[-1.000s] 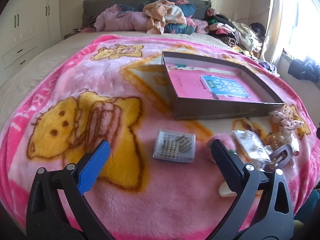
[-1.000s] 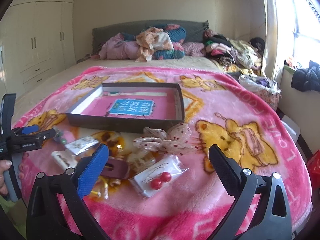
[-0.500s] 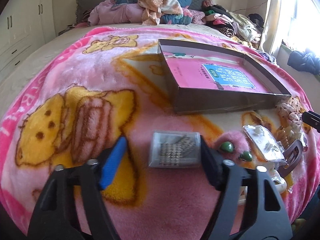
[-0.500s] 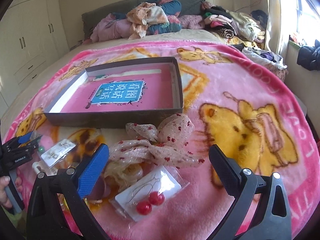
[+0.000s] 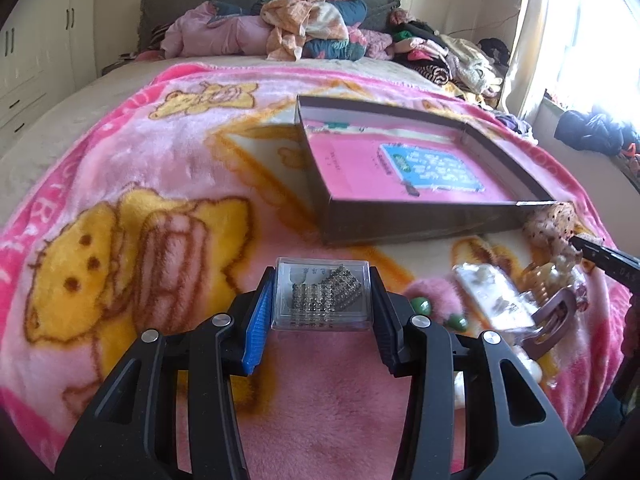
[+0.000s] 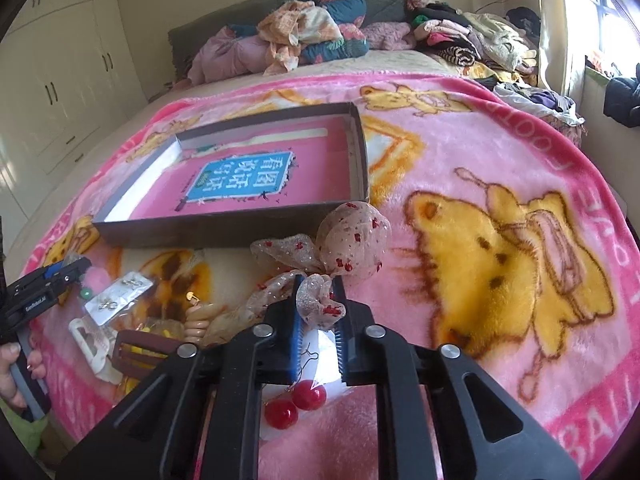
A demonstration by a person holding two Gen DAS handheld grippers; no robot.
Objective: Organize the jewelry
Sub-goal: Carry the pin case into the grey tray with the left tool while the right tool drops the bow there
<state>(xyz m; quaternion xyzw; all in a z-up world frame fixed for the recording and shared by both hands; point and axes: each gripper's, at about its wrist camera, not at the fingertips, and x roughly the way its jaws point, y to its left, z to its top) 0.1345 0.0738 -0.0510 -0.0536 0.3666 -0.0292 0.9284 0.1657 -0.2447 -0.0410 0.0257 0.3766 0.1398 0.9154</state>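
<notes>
Pickup step: left hand-held gripper (image 5: 322, 300) closing around clear case (image 5: 322, 298); right hand-held gripper (image 6: 317, 312) clenched on bow (image 6: 320, 264). Next: lift both into box (image 6: 224, 226), upper frame.

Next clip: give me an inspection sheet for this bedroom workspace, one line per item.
Surface: pink plush blanket with yellow bears on a bed.
Job's things: shallow dark cardboard box, bare pink printed base; clear plastic case of rhinestone pieces; sheer dotted fabric bow; red ball earrings on a card; brown hair clip.
Clutter: clothes heaped at the headboard.
Grippers: left gripper closing around the case; right gripper shut on the bow.
Cables: nothing seen.
Surroundings: white wardrobe, bright window.
</notes>
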